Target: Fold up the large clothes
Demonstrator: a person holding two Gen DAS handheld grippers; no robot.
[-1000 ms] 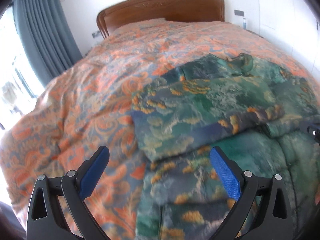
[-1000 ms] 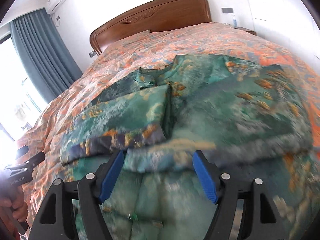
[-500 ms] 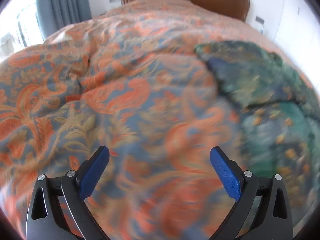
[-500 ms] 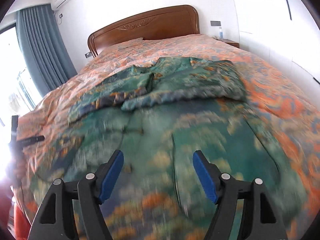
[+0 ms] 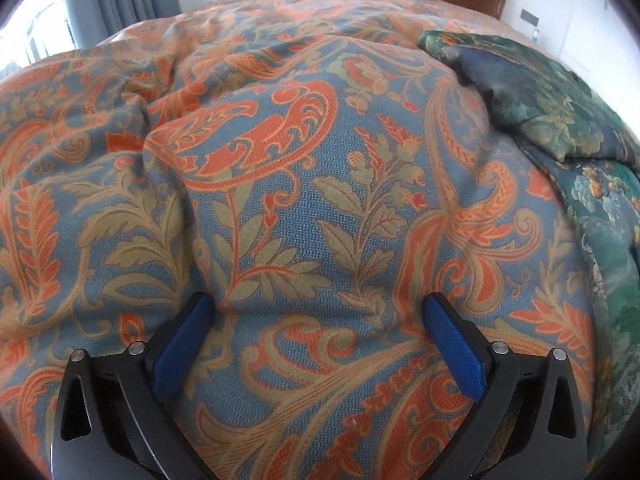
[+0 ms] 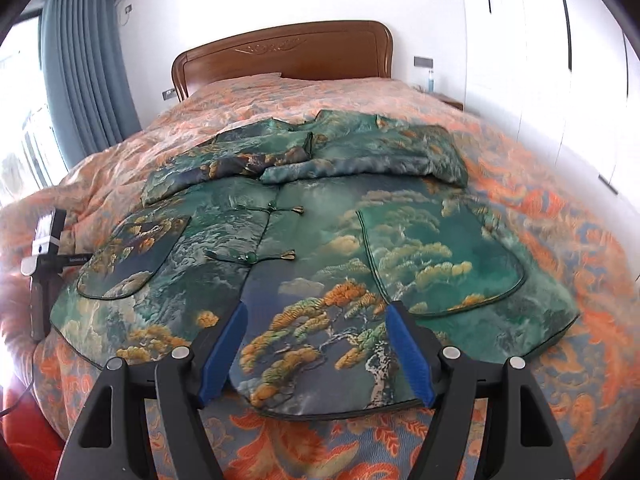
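A large green jacket [image 6: 320, 232] with gold tree patterns lies flat on the bed, front up, both sleeves folded across its upper part. My right gripper [image 6: 316, 312] is open and empty, hovering just above the jacket's bottom hem. My left gripper [image 5: 316, 304] is open and empty, close over the bare bedspread to the left of the jacket. The jacket's left edge and folded sleeve show at the right of the left wrist view [image 5: 560, 120]. The left gripper's body shows at the far left of the right wrist view [image 6: 46, 248].
The orange and blue patterned bedspread [image 5: 280, 200] covers the whole bed. A wooden headboard [image 6: 284, 52] stands at the far end. Blue curtains [image 6: 84, 68] and a bright window are on the left. White wardrobe doors [image 6: 540, 60] line the right.
Both grippers pulled back from the folded sleeves. The right one moved down to the jacket's bottom hem. The left one swung left off the jacket, over the bedspread.
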